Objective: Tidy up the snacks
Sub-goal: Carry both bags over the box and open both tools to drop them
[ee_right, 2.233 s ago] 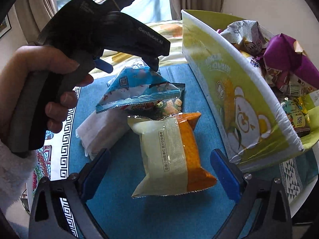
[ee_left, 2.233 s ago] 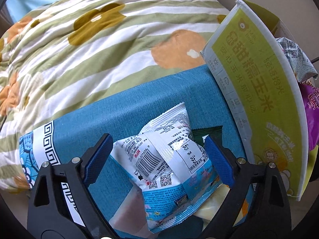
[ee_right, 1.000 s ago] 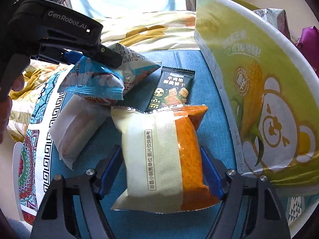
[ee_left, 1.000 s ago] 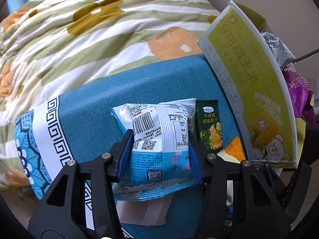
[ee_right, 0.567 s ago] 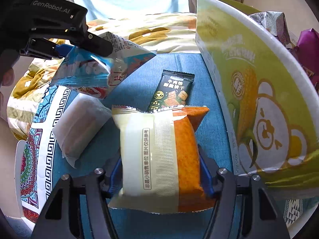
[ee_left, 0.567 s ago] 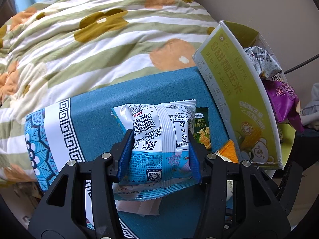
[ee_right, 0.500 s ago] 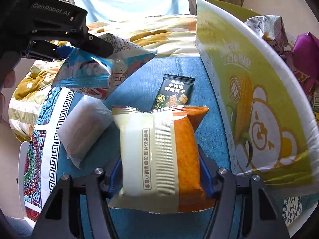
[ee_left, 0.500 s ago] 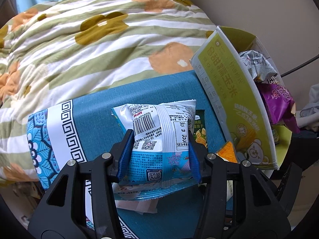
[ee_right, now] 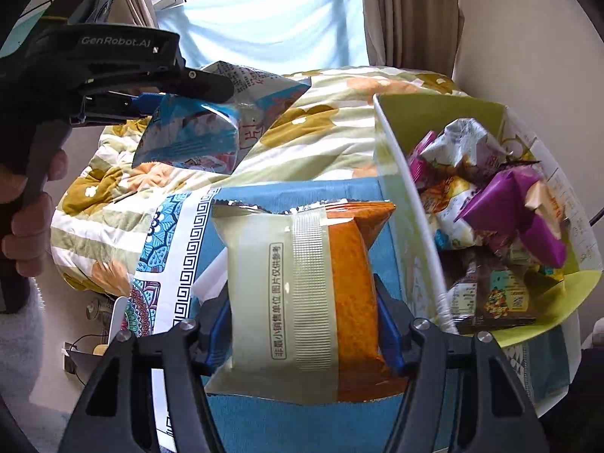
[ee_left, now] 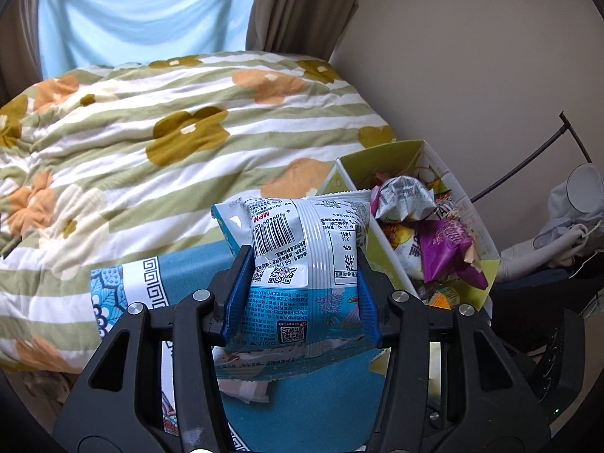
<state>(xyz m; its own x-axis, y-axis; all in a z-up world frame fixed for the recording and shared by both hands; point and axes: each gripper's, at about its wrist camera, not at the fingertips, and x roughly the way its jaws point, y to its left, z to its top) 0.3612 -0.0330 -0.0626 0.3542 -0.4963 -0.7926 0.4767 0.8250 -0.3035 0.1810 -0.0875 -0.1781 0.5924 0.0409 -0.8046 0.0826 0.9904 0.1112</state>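
My left gripper (ee_left: 302, 294) is shut on a blue and white snack bag (ee_left: 302, 264) and holds it raised above the table, left of the green snack box (ee_left: 381, 154). The same bag (ee_right: 196, 136) shows high at the left in the right wrist view. My right gripper (ee_right: 302, 324) is shut on a cream and orange snack pack (ee_right: 302, 294), lifted above the blue tablecloth (ee_right: 264, 426) just left of the box's white rim (ee_right: 415, 204). The box holds several wrapped snacks, among them a purple pack (ee_right: 521, 207).
A white wrapped packet (ee_left: 245, 389) lies on the tablecloth under the left gripper. A striped flowered quilt (ee_left: 151, 132) covers the bed behind the table. The left hand (ee_right: 26, 226) is at the far left. A wall stands behind the box.
Both grippers have risen with their packs and now look over the box's rim into it. The dark green packet on the table is hidden from view.
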